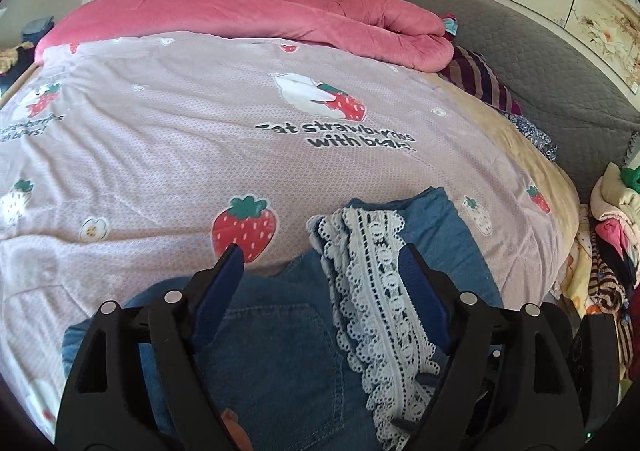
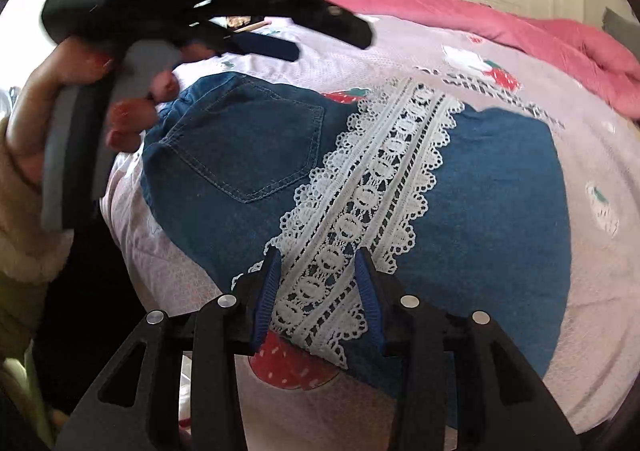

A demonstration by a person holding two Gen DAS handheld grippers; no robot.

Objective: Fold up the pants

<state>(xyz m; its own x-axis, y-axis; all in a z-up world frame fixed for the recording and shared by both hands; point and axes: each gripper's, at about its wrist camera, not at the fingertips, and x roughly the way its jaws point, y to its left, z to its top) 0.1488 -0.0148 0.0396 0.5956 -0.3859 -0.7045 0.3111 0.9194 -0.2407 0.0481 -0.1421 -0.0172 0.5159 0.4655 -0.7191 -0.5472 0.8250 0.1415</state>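
So the dark blue denim pants with the white lace stripe down the leg [image 2: 248, 155] are lying flat on the bed, on the pale pink strawberry-print bedsheet [image 2: 600, 283], already folded down to a short chunky bundle as far as I can judge. Landmark here is the white lace strip [image 2: 372, 187], because everything turns on it.

In the right wrist view the lace runs diagonally, from right at the right tongs [image 2: 318, 279] up and away toward the rolled pink quilt [image 2: 520, 35] at the far side of the bed. That's the long axis of the bundle too. The back pocket half sits left of the lace, the plain denim half sits right of it.

The right tongs are spread, with one finger on each side of the lace's near end, hovering over or just touching it, hard to say which. Nothing pinched.

The left tongs [image 1: 320, 263] are spread as well, over the pocket side of the lace, with the lace passing under the right-hand finger. In the right wrist view they look lifted above the pocket end, held in the person's left hand [image 2: 52, 107].

My guess: the right tongs are nearer the lace end, so they're the ones to close on that near edge and carry it along the lace line toward the far end.
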